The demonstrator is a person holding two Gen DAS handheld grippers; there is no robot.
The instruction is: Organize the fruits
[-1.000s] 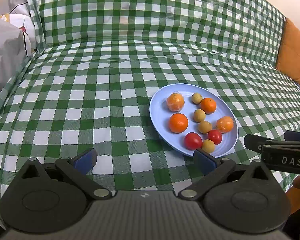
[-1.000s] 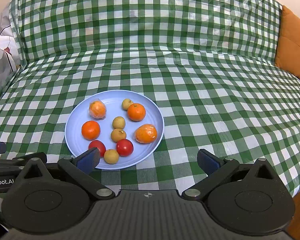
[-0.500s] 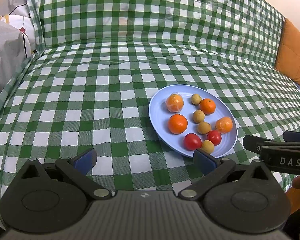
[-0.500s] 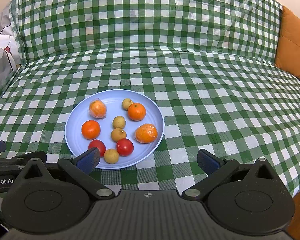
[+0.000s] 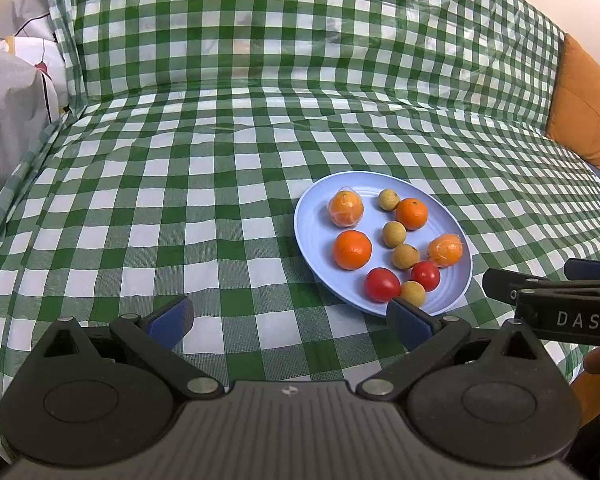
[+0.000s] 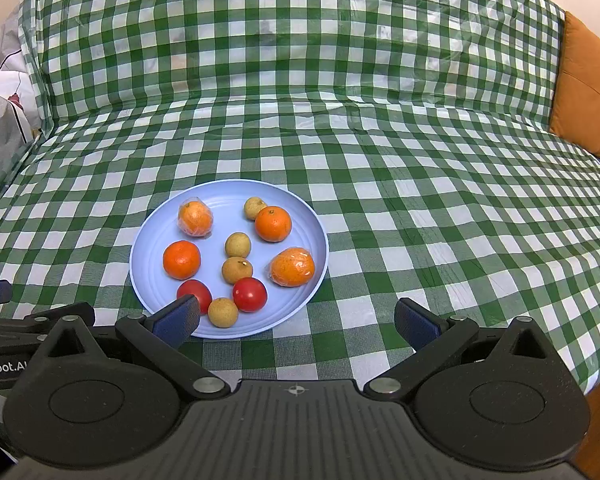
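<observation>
Left claw (image 5: 288,318): jaws spread wide, nothing between them; it hovers low over the checked cloth, its right blue pad (image 5: 410,322) just in front of the plate's near rim.
Right claw (image 6: 296,322): also wide open and holding nothing; its left blue pad (image 6: 178,320) overlaps the near edge of the plate in the right wrist view.
Plate (image 6: 152,264): light blue, round, lying flat on the green-and-white checked cloth (image 6: 420,208), ahead of both claws.
Fruits: all nine lie on the plate, none gripped.
Oranges: two bare ones, one on the left side (image 6: 181,259) and one at the far right (image 6: 273,223); two more wrapped in clear film, one at the far left (image 6: 195,219) and one at the right (image 6: 293,267).
Tomatoes: two red ones near the front rim, one partly behind the right claw's left pad (image 6: 195,295), the other (image 6: 250,294) just beside a small tan fruit.
Small tan fruits: four, at the far rim (image 6: 255,207), the middle (image 6: 237,245), just nearer than that (image 6: 237,270), and at the front edge (image 6: 223,312).
Orange cushion (image 6: 588,120): at the right edge of the cloth.
Change from a second ago: almost none; in the left wrist view the plate sits very slightly lower and further left, and both claws keep the same wide opening. No fruit has shifted.
</observation>
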